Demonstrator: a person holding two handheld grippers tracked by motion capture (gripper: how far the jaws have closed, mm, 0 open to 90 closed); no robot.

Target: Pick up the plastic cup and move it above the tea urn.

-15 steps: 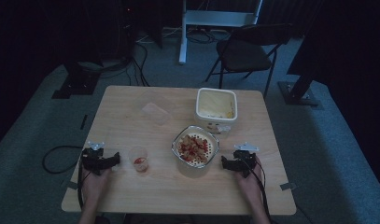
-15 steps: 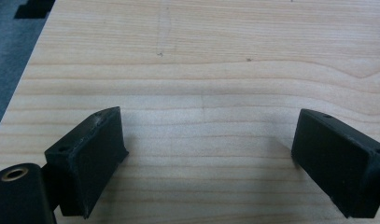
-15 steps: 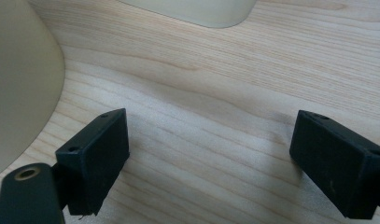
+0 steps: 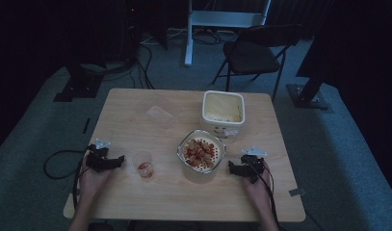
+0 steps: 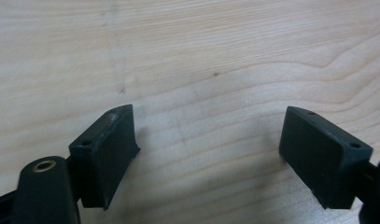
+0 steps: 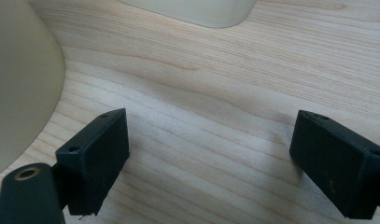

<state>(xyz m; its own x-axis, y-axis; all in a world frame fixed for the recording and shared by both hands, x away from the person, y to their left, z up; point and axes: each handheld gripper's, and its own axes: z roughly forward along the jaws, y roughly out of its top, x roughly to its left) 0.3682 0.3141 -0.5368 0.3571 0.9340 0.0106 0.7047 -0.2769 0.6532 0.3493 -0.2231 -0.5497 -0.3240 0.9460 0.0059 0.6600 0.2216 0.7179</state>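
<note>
Two hand-held grippers, left and right, rest released on the tabletop. Small cup at 3 o'clock of left; filled bowl at 9 o'clock of right. Handling not yet begun.

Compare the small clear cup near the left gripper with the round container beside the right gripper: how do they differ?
The small clear cup is far smaller than the round container. The cup is see-through, with only a little red at its bottom; the container looks opaque and pale, and red and tan pieces fill a perforated insert at its top. The cup stands nearer the table's left side, the container near the middle. Both stand upright, open-topped and unheld.
</note>
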